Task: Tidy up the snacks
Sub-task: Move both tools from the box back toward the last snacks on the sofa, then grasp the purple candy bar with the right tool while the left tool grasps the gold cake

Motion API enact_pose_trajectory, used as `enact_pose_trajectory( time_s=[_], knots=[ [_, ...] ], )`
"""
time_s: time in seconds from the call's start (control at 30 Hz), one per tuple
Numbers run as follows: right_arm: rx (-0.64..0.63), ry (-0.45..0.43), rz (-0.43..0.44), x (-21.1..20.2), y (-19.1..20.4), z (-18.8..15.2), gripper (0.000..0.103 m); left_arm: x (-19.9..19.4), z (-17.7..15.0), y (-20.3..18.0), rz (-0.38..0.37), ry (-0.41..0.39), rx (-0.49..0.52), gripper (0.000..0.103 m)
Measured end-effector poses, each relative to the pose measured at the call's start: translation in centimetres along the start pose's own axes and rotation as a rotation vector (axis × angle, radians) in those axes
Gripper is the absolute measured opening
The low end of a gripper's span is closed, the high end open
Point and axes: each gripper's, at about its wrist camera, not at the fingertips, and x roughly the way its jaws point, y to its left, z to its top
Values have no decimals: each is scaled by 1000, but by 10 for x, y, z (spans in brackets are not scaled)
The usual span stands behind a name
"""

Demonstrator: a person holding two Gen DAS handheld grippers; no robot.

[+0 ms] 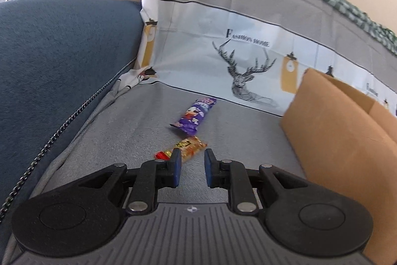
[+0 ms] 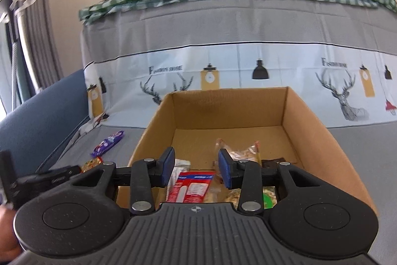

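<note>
My left gripper (image 1: 192,163), jaws apart and empty, hangs over the orange snack (image 1: 189,148). The snack lies left of the cardboard box (image 1: 332,140) on the grey cover (image 1: 129,121), its long axis pointing toward the purple snack (image 1: 196,116).

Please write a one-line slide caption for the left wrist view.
Left tongs, open and empty, just before an orange snack packet on the grey sofa cover, purple snack bar beyond, cardboard box at right.
</note>
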Motion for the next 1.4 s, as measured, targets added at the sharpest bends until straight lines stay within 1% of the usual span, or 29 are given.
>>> enact_pose_trajectory(
  time_s=[0.03,0.17,0.23,0.33,0.4,0.43,0.57,0.6,0.63,0.67,0.73,0.77,0.87,0.93,1.0,1.07,1.13,1.23,1.4],
  knots=[
    [-8,5,5,2,4,1,41,5,1,0,14,-2,2,33],
    [-4,32,38,18,22,13,41,22,4,-3,68,3,22,47],
    [-10,56,68,30,34,21,42,30,5,-5,87,16,37,58],
    [-35,86,112,50,57,34,43,38,8,-4,96,40,44,60],
    [-52,98,153,63,73,44,48,44,8,-3,92,65,50,60],
    [-61,101,171,70,82,50,52,47,8,-2,88,79,51,60],
    [-106,114,242,98,115,67,55,50,8,-2,75,96,66,59],
    [-116,117,252,106,122,70,55,50,8,-3,72,96,66,56],
    [-120,121,258,114,128,73,56,49,7,-2,71,95,64,48],
    [-117,128,265,122,132,75,57,49,7,-1,74,95,63,45],
    [-101,139,275,136,139,77,58,48,7,0,72,95,55,32],
    [-94,148,277,144,143,77,61,48,6,1,68,96,52,29],
    [-86,179,268,167,155,75,62,45,6,2,57,97,43,28],
    [-85,214,256,186,165,73,62,40,6,6,49,105,25,26],
    [-69,266,237,207,174,71,66,33,3,10,41,114,9,26],
    [-36,312,215,228,183,67,72,24,1,15,33,123,-5,26],
    [-2,365,193,248,191,62,73,17,-2,20,28,135,-22,26],
    [24,423,159,277,204,57,77,8,-4,24,22,146,-42,26],
    [33,476,123,302,220,51,78,-3,-6,30,25,155,-86,26]
  ],
)
